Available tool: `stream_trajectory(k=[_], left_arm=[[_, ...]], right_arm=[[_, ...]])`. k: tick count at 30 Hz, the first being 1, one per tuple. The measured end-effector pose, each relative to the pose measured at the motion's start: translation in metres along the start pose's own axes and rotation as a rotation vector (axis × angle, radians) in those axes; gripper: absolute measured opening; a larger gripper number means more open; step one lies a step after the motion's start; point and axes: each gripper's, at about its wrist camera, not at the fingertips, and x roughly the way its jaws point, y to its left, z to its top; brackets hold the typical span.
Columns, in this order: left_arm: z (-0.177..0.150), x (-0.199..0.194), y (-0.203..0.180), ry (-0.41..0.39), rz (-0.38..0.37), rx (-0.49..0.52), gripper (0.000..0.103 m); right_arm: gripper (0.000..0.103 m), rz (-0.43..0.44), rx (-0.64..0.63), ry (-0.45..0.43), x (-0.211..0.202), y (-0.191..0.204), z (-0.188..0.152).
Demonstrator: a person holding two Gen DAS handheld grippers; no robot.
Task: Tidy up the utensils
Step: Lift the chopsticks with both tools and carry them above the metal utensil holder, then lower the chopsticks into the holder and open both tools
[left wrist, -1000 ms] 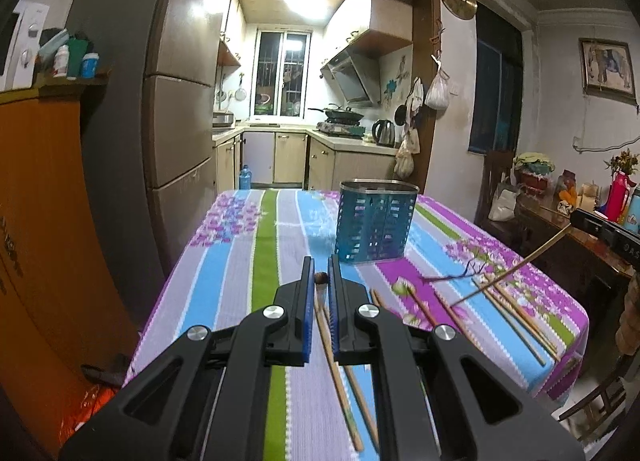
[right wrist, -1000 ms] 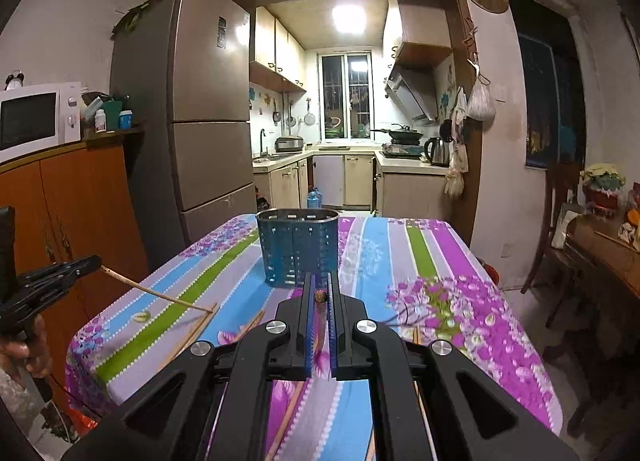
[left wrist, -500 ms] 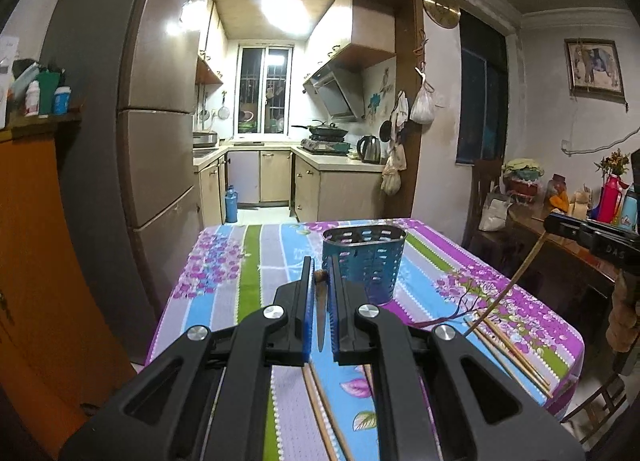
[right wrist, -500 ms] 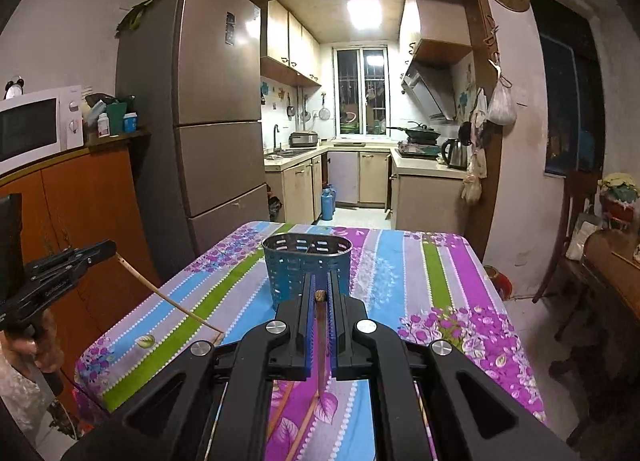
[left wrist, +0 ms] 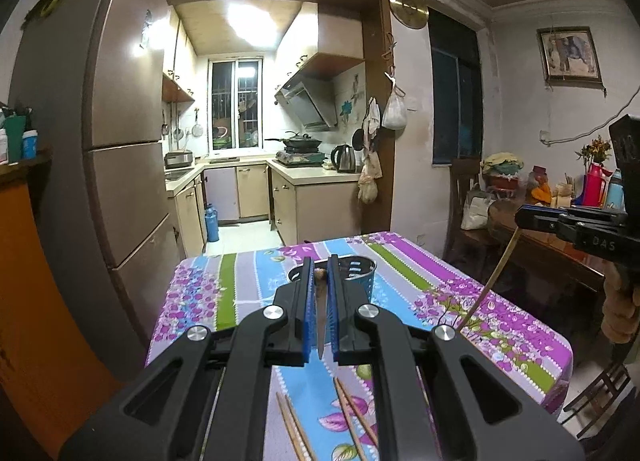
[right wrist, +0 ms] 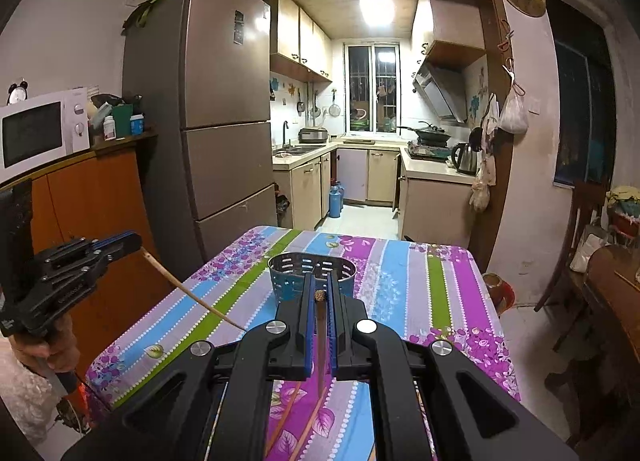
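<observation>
- A kitchen lies beyond a doorway, with a tall fridge (right wrist: 224, 109) to the left of it and a microwave (right wrist: 40, 129) on an orange cabinet farther left; in front of me stands the desk (right wrist: 400, 293) under a striped, flowered cloth.
- On the desk a blue perforated holder (right wrist: 312, 277) stands upright, near the far end.
- My left tongs (left wrist: 319, 275) are clamped on a chopstick (left wrist: 320, 317). Its dark knobbed end pokes out just past the tips, and the stick runs back and down between the blue pads.
- In the left wrist view the holder (left wrist: 354, 273) sits right behind the tips of those tongs, partly hidden by them.
- My right tongs (right wrist: 319, 293) are likewise closed on a second chopstick (right wrist: 321, 345), its knobbed end showing at the tips and its shaft hanging down between the pads toward the cloth.
- The holder appears just beyond the right tips as well; I cannot tell how high above it either stick is.
- Seen from the other side, each stick slants down from the tongs toward the desk.
- Loose chopsticks (left wrist: 296, 429) lie on the cloth at the near end, below my left tongs; more (right wrist: 288, 417) lie under the right ones.
</observation>
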Motion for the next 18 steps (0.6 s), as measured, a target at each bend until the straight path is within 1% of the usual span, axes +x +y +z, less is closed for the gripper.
stream_trajectory(k=[4,11,16,18], left_arm=[[0.013,0.01,-0.003,-0.017,-0.007,0.005,0.005],[0.049,0.036,-0.009,-0.064,0.014,0.04,0.005],[0.071,0.061,-0.012,-0.088,0.032,0.054,0.005],[0.078,0.071,-0.013,-0.093,0.031,0.06,0.005]], right_arm=[[0.007,0.004,0.002,-0.024,0.001,-0.001,0.015],[0.007,-0.001,-0.008,-0.113,0.011,-0.002,0.062],[0.007,-0.013,-0.008,-0.175,0.031,-0.007,0.096],[0.007,-0.011,0.01,-0.19,0.044,-0.013,0.108]])
